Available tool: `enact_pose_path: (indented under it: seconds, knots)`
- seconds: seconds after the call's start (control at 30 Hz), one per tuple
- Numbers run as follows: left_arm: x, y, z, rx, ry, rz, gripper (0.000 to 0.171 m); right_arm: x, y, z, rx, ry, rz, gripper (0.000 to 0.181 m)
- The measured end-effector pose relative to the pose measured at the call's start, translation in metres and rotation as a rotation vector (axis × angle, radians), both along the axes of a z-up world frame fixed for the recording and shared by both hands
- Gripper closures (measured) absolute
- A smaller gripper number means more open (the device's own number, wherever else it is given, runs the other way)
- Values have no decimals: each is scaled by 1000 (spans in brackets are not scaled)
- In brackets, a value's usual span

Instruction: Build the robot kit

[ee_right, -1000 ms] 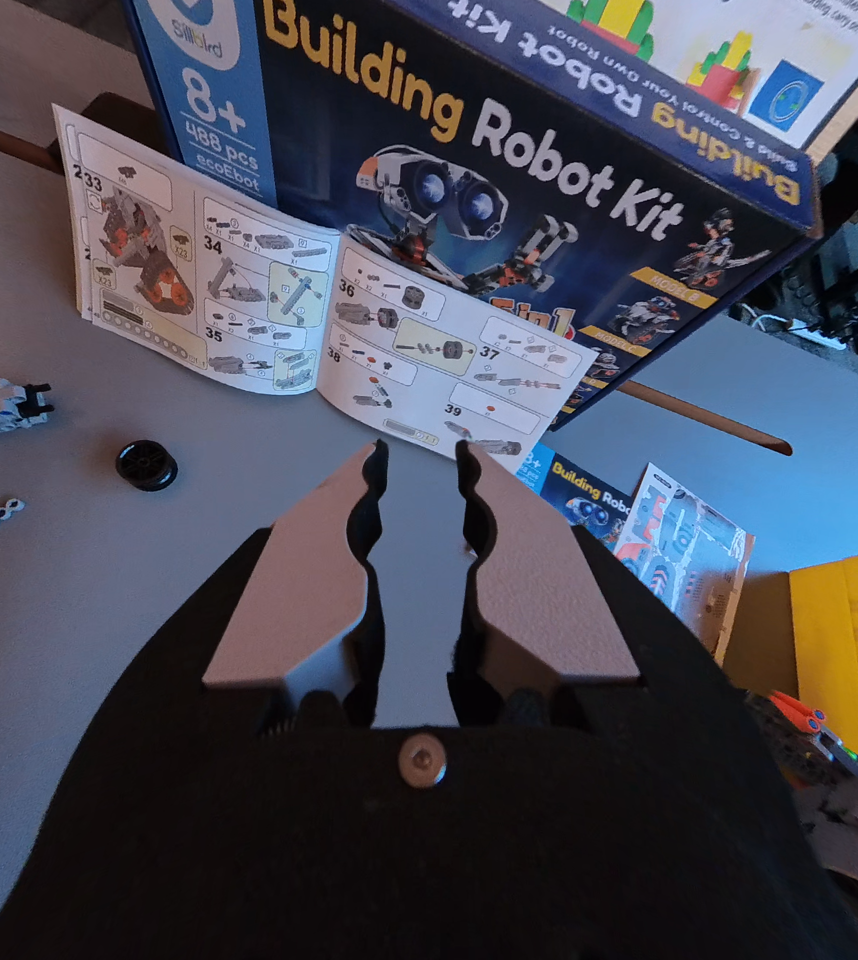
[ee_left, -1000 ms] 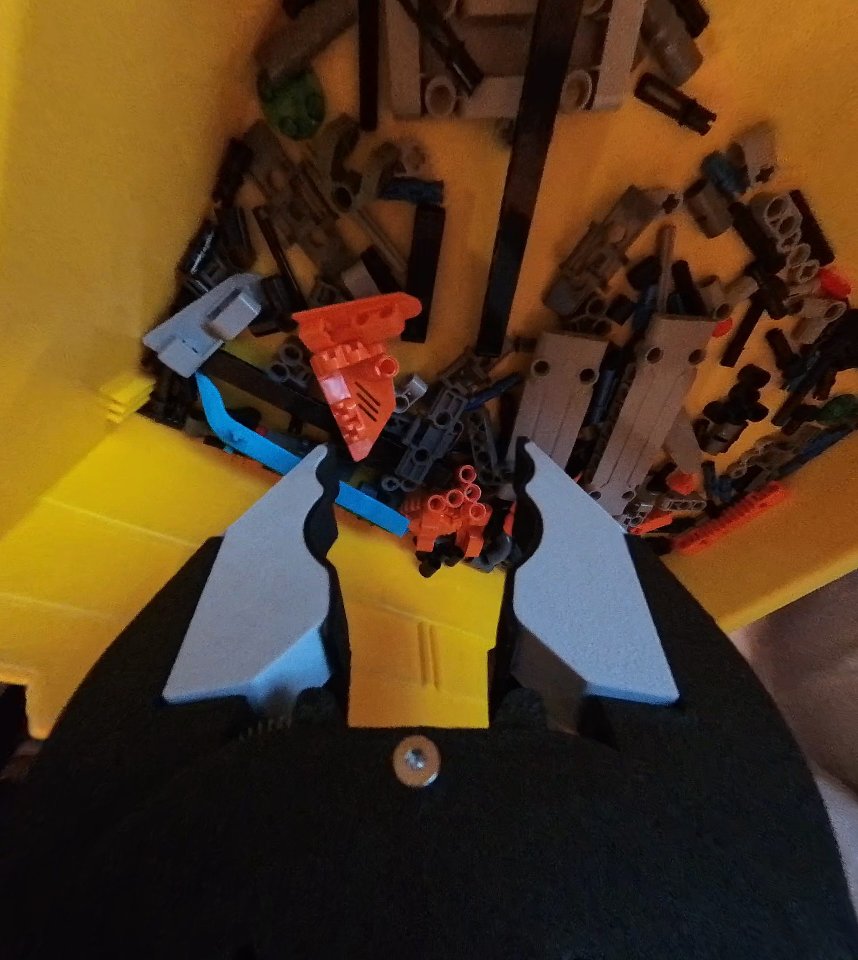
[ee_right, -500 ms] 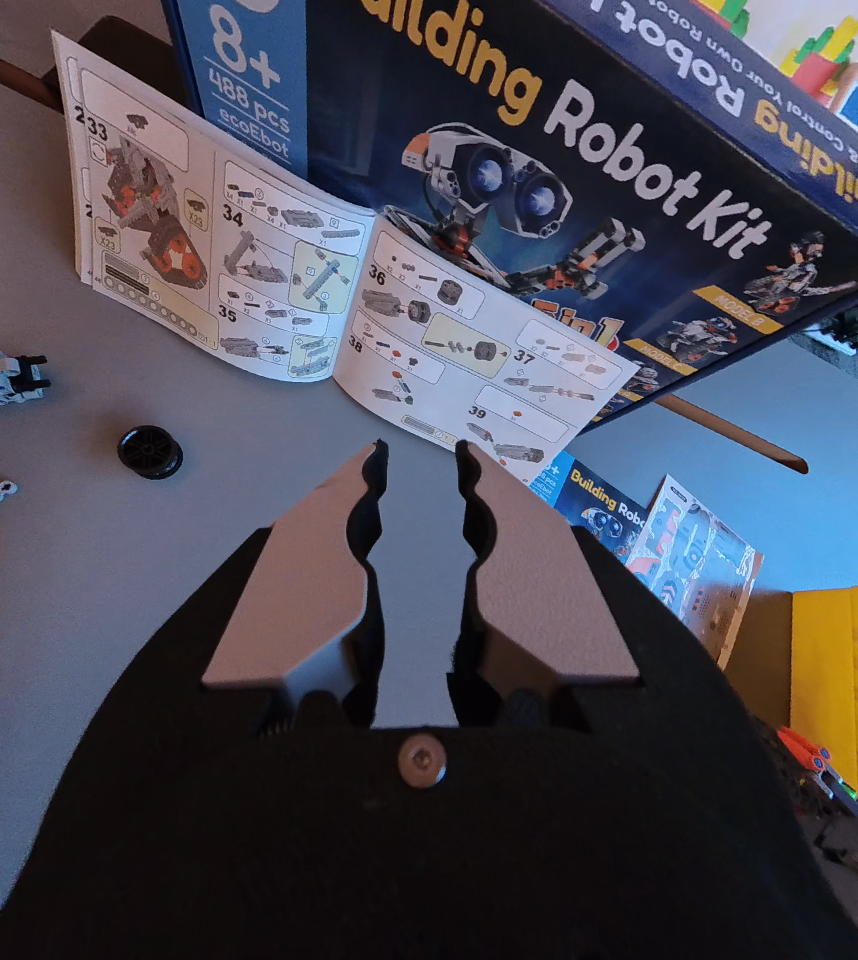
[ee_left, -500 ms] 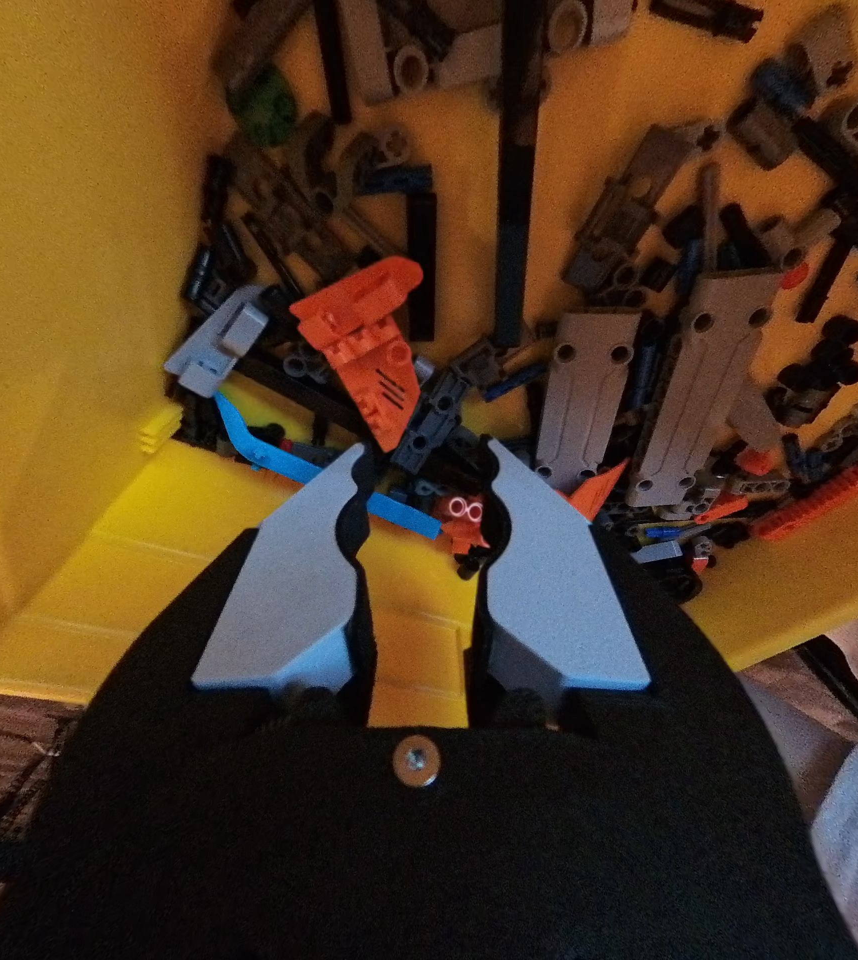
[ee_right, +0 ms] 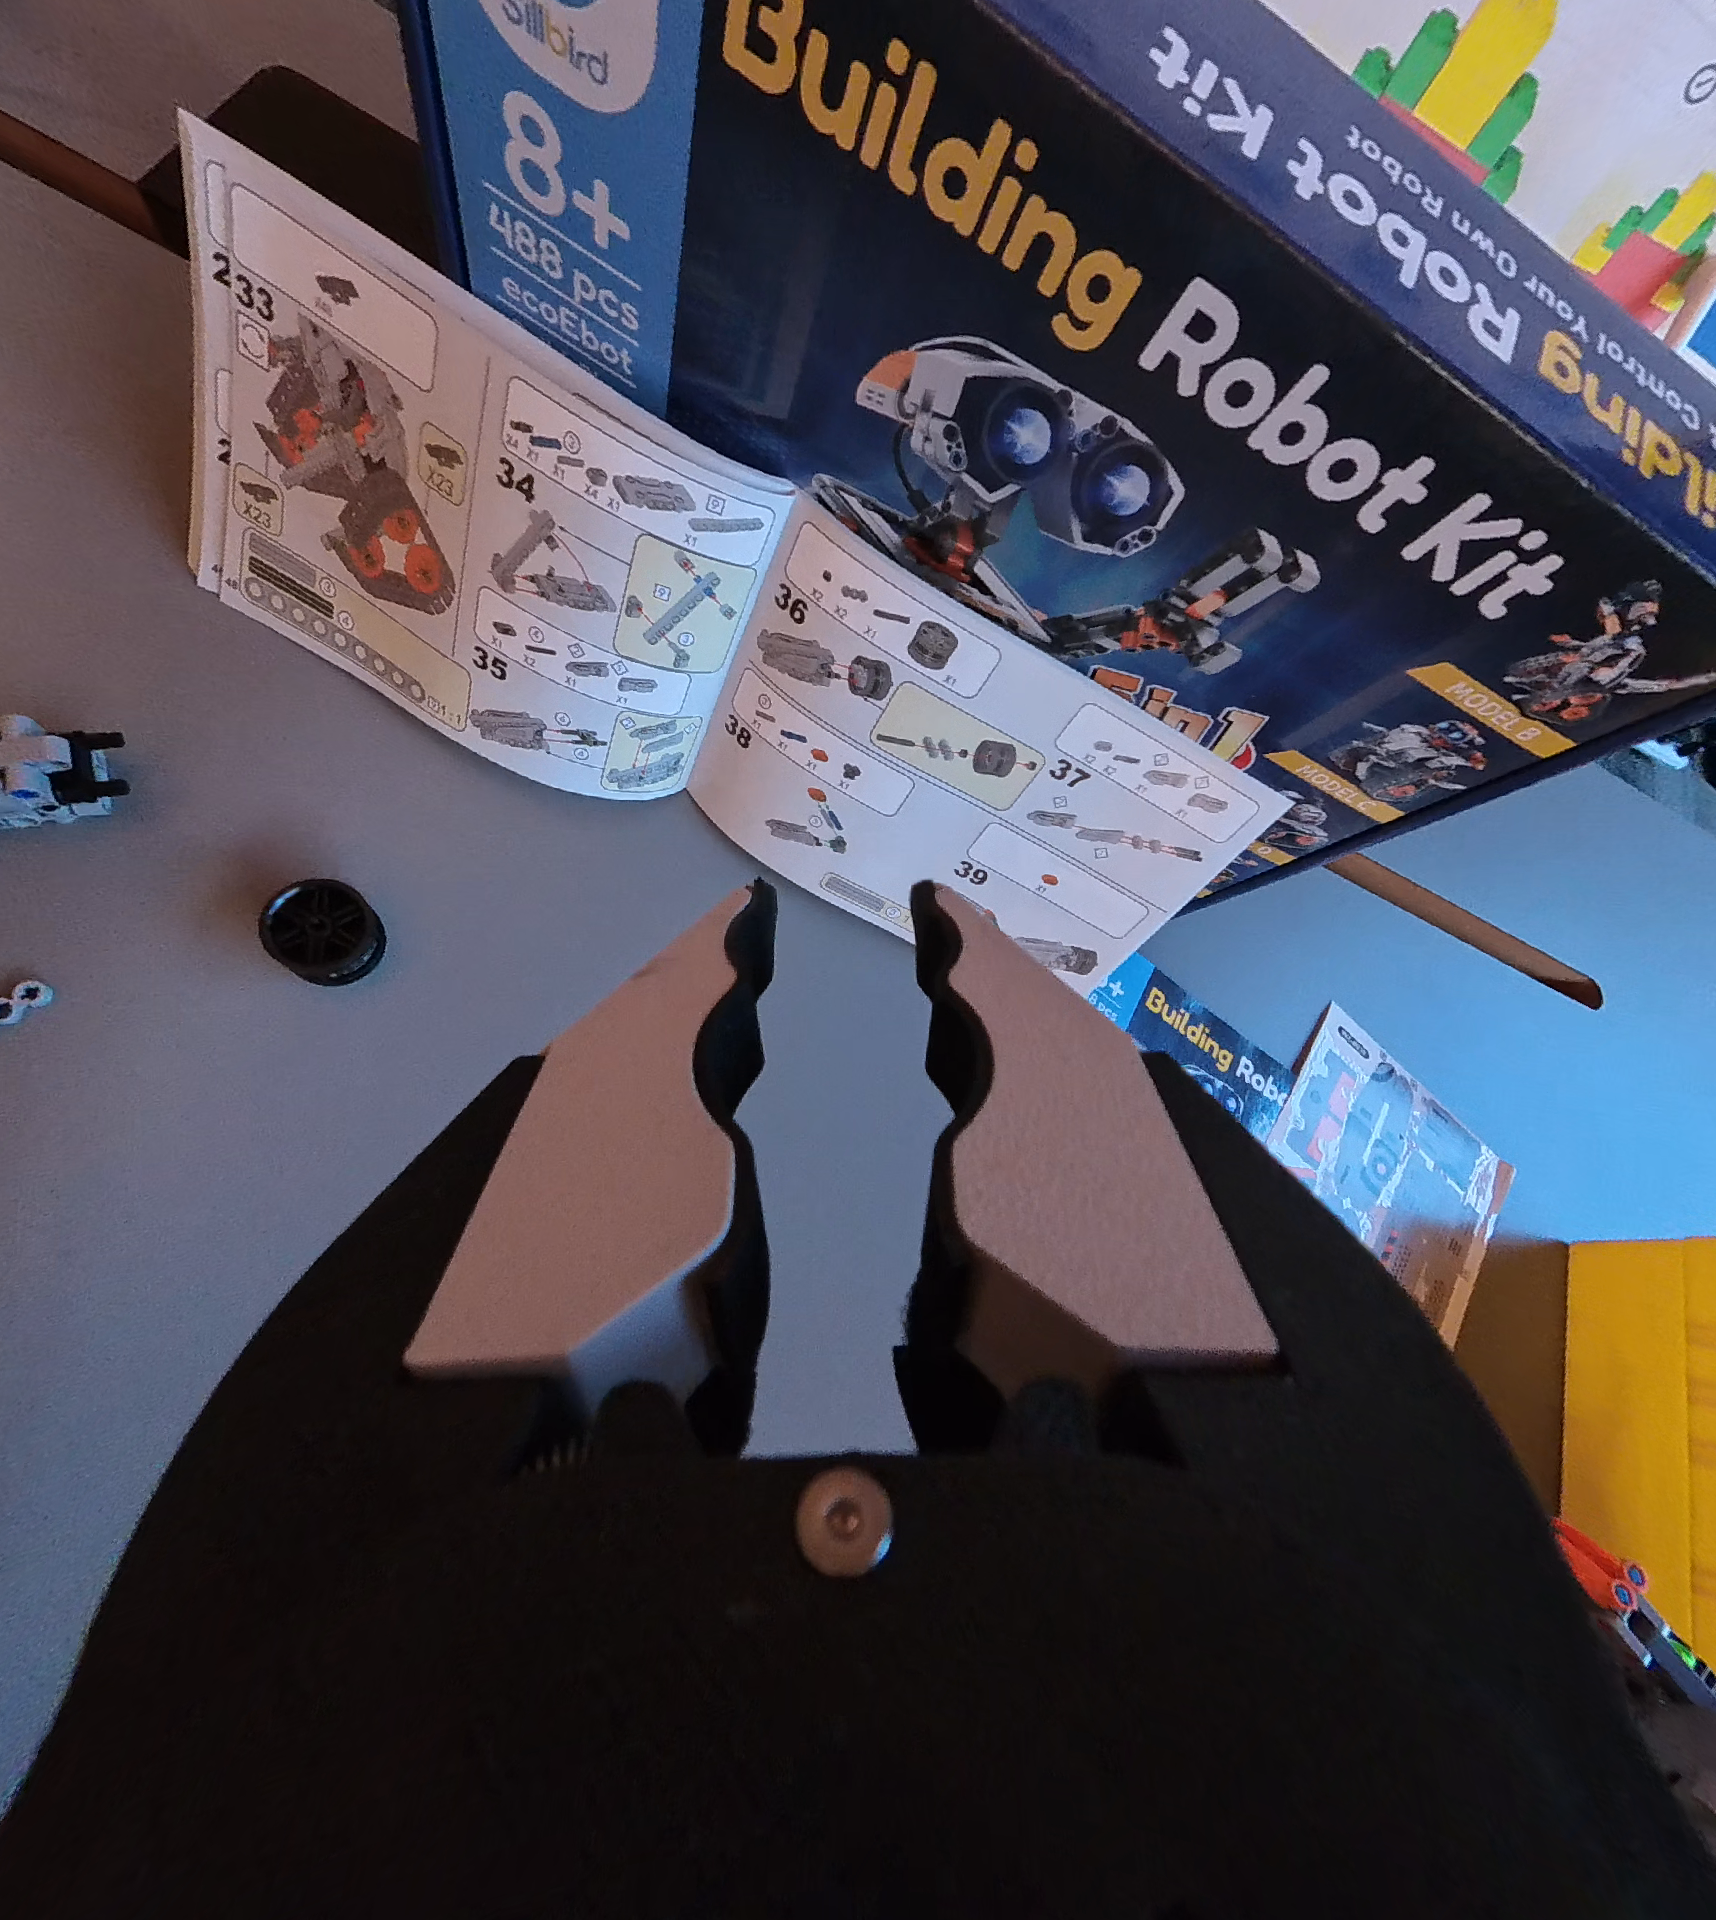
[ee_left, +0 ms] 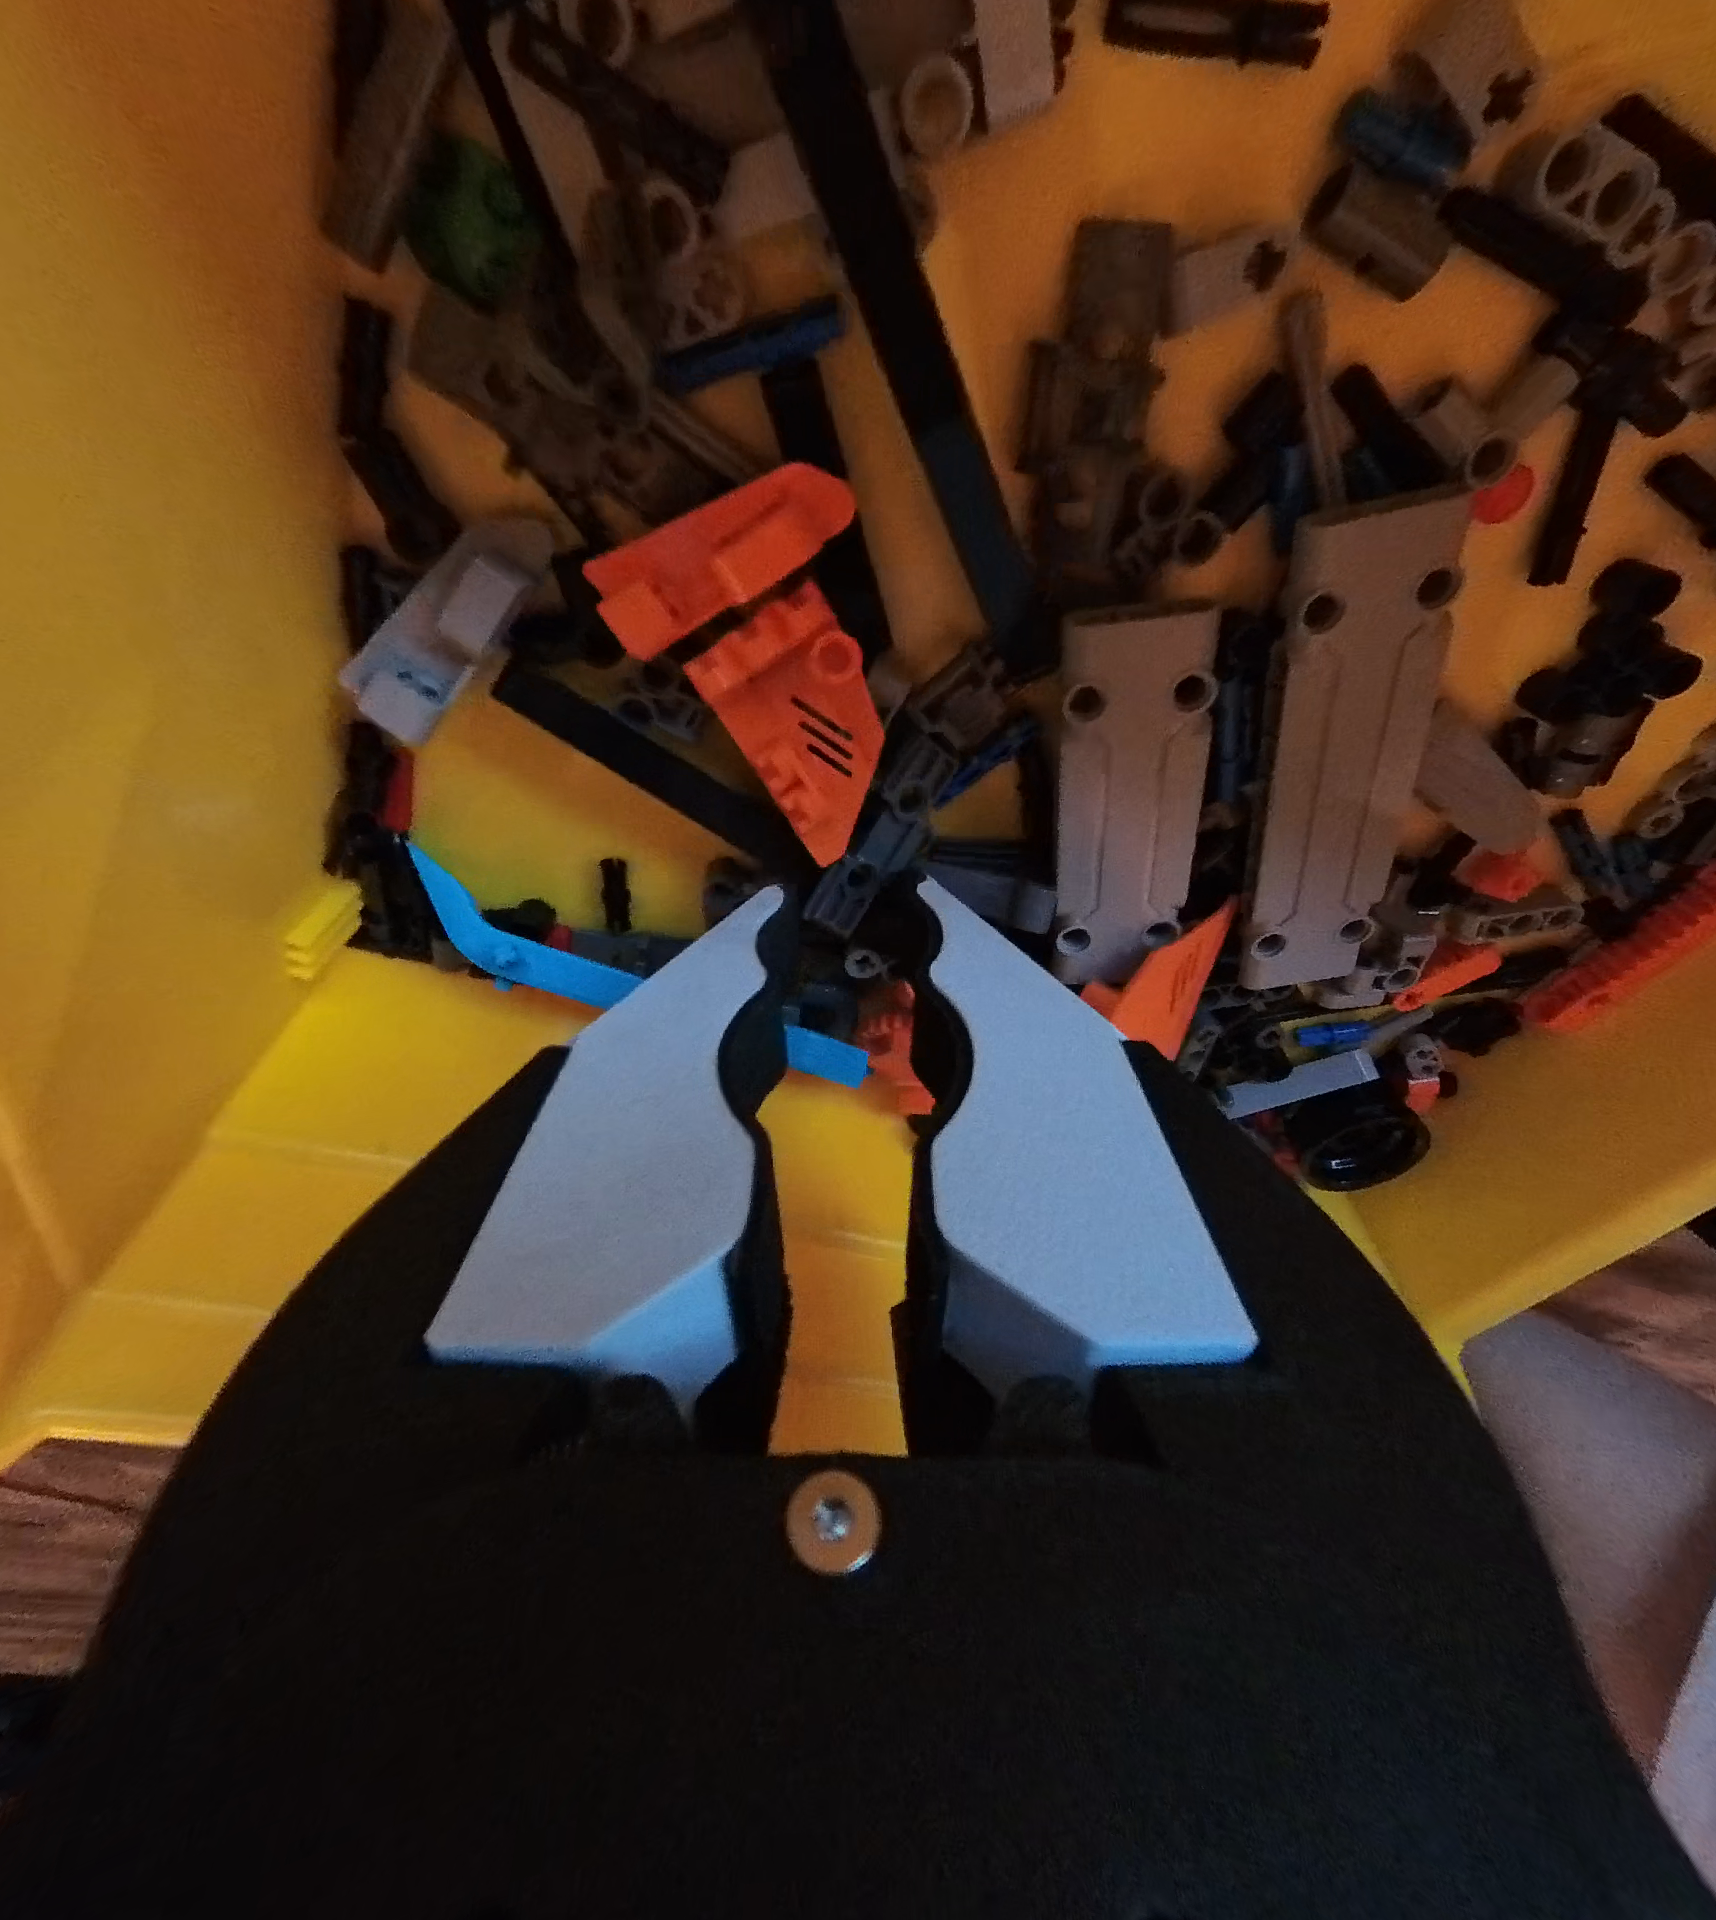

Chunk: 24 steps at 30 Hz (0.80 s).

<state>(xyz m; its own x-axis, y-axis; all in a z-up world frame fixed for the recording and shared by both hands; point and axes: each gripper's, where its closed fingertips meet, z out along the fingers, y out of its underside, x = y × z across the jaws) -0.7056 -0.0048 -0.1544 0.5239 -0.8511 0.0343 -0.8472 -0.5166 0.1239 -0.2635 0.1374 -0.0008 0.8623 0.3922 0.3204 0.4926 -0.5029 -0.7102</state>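
My left gripper (ee_left: 852, 902) reaches into a yellow bin (ee_left: 106, 520) full of loose building-kit parts. Its jaws stand a narrow gap apart, and the tips pinch a small dark grey connector (ee_left: 885, 831) that lies in the pile. An orange wedge panel (ee_left: 771, 665) sits just beyond the tips, and a blue curved strip (ee_left: 521, 961) runs under the left finger. My right gripper (ee_right: 838, 894) hovers over a grey table (ee_right: 158, 1247), slightly open and empty. Its tips are near the lower edge of an open instruction booklet (ee_right: 625, 623).
Two long tan panels (ee_left: 1134, 769), a black wheel (ee_left: 1363, 1138) and an orange toothed rack (ee_left: 1664, 925) lie right of the left gripper. The table bears a kit box (ee_right: 1145, 364), a black wheel (ee_right: 322, 932), a white three-hole piece (ee_right: 0, 1010), a white assembly (ee_right: 2, 774) and leaflets (ee_right: 1384, 1153). Across from one pair of fingers to the other is roughly 50 cm. My left gripper's tips are some 15 cm from the black wheel (ee_left: 1363, 1138).
My left gripper has pushed forward into the pile and its jaws have narrowed steadily onto the dark grey connector. My right gripper has drifted a little; its gap is unchanged.
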Motion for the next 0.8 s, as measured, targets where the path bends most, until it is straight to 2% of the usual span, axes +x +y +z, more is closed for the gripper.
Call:
enact_pose_path:
  seconds: [0.8]
  knots:
    - [32,-28,11,-69,-126,-174,164,-13,1,5,10,-18,35,155]
